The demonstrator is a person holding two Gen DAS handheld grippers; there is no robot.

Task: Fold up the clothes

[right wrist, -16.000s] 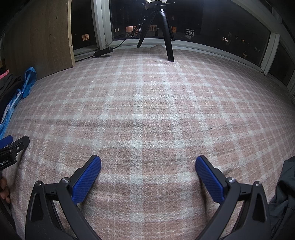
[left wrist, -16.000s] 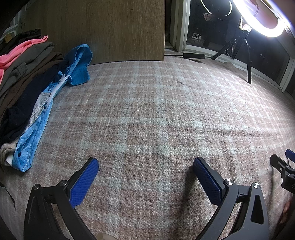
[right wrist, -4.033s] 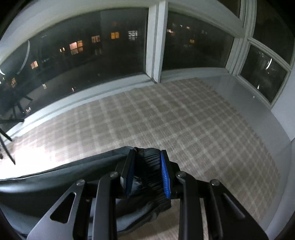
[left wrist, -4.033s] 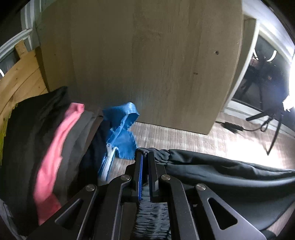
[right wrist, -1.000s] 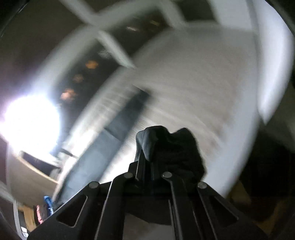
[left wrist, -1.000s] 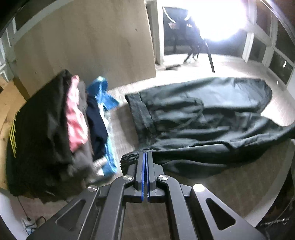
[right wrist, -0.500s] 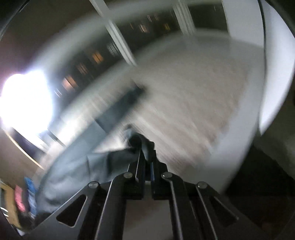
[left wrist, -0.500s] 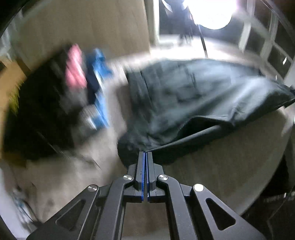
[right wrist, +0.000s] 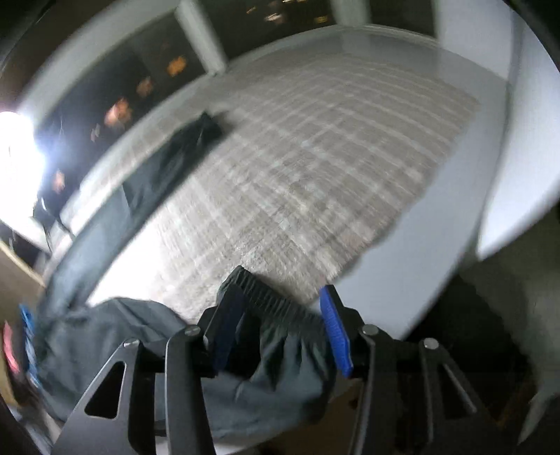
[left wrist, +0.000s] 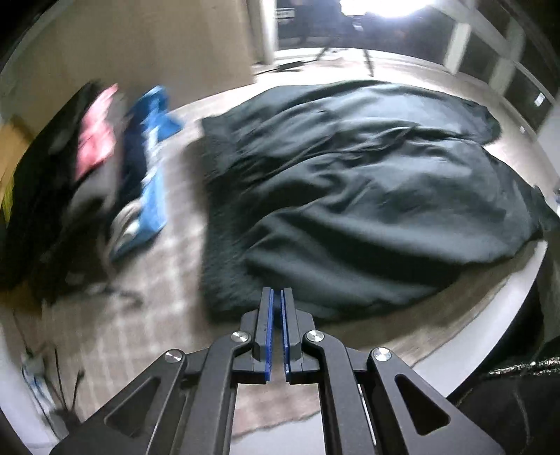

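Observation:
A dark grey garment (left wrist: 350, 182) lies spread and rumpled across the pink plaid bed cover (left wrist: 147, 336). My left gripper (left wrist: 276, 297) hovers at the garment's near edge, its blue pads a narrow slit apart with nothing between them. In the right wrist view my right gripper (right wrist: 280, 308) is open, and the garment's ribbed hem (right wrist: 276, 304) lies loose between its blue pads; the rest of the garment (right wrist: 105, 336) trails off to the left.
A pile of other clothes, black, pink (left wrist: 94, 129) and blue (left wrist: 150, 196), sits at the left by a wooden panel (left wrist: 140, 45). A bright lamp on a tripod (left wrist: 367, 14) stands at the back. The bed's white edge (left wrist: 490, 315) runs at the right.
Both grippers swung the garment down onto the bed and it now lies spread out. My right gripper has opened and let go of the hem. My left gripper's pads have parted slightly off the cloth.

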